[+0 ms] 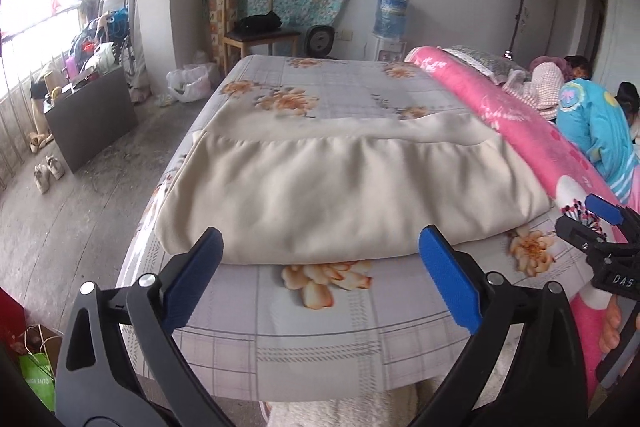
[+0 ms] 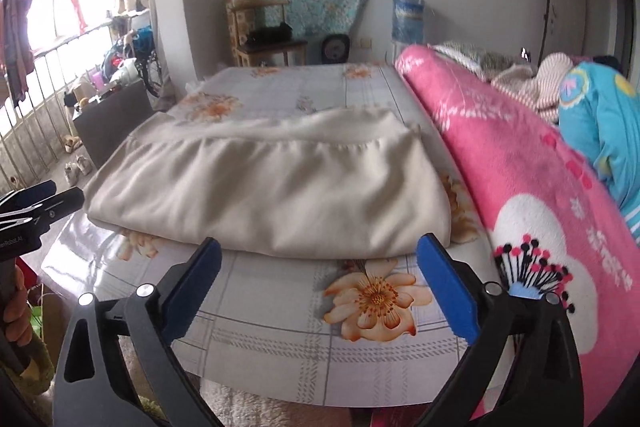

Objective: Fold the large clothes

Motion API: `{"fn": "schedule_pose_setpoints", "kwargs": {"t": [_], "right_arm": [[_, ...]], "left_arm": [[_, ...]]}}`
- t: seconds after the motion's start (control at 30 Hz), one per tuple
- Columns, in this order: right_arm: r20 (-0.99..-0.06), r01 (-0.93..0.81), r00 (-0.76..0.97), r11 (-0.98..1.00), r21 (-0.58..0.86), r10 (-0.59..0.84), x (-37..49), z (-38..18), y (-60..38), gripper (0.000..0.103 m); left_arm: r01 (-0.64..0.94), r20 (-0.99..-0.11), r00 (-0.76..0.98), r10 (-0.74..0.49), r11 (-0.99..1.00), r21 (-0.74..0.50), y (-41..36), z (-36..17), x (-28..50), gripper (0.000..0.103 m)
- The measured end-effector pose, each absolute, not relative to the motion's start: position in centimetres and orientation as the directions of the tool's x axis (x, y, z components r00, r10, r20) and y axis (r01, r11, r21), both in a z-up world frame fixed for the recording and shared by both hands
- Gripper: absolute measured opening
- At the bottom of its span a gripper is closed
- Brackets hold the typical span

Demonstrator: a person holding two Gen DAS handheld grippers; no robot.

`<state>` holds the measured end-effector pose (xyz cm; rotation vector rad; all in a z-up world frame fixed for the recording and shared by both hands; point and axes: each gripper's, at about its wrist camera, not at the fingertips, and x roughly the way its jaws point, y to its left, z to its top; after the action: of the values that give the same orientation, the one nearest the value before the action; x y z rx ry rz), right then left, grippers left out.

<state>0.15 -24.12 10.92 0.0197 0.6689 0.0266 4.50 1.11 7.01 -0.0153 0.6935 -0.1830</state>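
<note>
A cream garment (image 1: 352, 187) lies folded in a thick flat rectangle on the floral bed sheet (image 1: 320, 327); it also shows in the right wrist view (image 2: 272, 195). My left gripper (image 1: 320, 251) is open and empty, just short of the garment's near edge, its blue pads apart. My right gripper (image 2: 320, 259) is open and empty, also just before the near edge. The right gripper shows at the right edge of the left wrist view (image 1: 600, 223). The left gripper shows at the left edge of the right wrist view (image 2: 36, 207).
A rolled pink blanket (image 2: 520, 163) runs along the bed's right side, with a person in blue (image 1: 596, 131) beyond it. A dark cabinet (image 1: 92, 119), shoes (image 1: 48, 173) and a chair (image 1: 256, 31) stand on the floor to the left and behind. The sheet's near edge (image 2: 280, 379) hangs close below the grippers.
</note>
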Motion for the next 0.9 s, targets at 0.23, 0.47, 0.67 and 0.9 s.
{"fn": "schedule_pose_setpoints", "kwargs": {"t": [0.23, 0.47, 0.67, 0.9], "right_arm": [[-0.578, -0.006, 0.816, 1.0, -0.024, -0.009, -1.0, 12.8, -22.8, 0.097], [-0.578, 0.062, 0.814, 0.998, -0.02, -0.062, -1.1, 12.7, -23.2, 0.097], [-0.555, 0.108, 0.825, 0.994, -0.028, -0.105, -1.6, 13.3, -23.6, 0.097], [-0.615, 0.121, 0.779, 0.992, -0.046, -0.124, -0.7, 12.2, -23.0, 0.097]], "left_arm": [[0.114, -0.604, 0.793, -0.077, 0.993, 0.022, -1.3, 8.4, 3.4, 0.095], [0.077, -0.631, 0.771, -0.087, 0.996, -0.043, -1.7, 8.1, 3.4, 0.095], [0.071, -0.641, 0.766, -0.042, 0.997, 0.019, -2.1, 8.4, 3.5, 0.095], [0.039, -0.682, 0.731, 0.004, 0.998, 0.048, -2.9, 7.4, 3.6, 0.095]]}}
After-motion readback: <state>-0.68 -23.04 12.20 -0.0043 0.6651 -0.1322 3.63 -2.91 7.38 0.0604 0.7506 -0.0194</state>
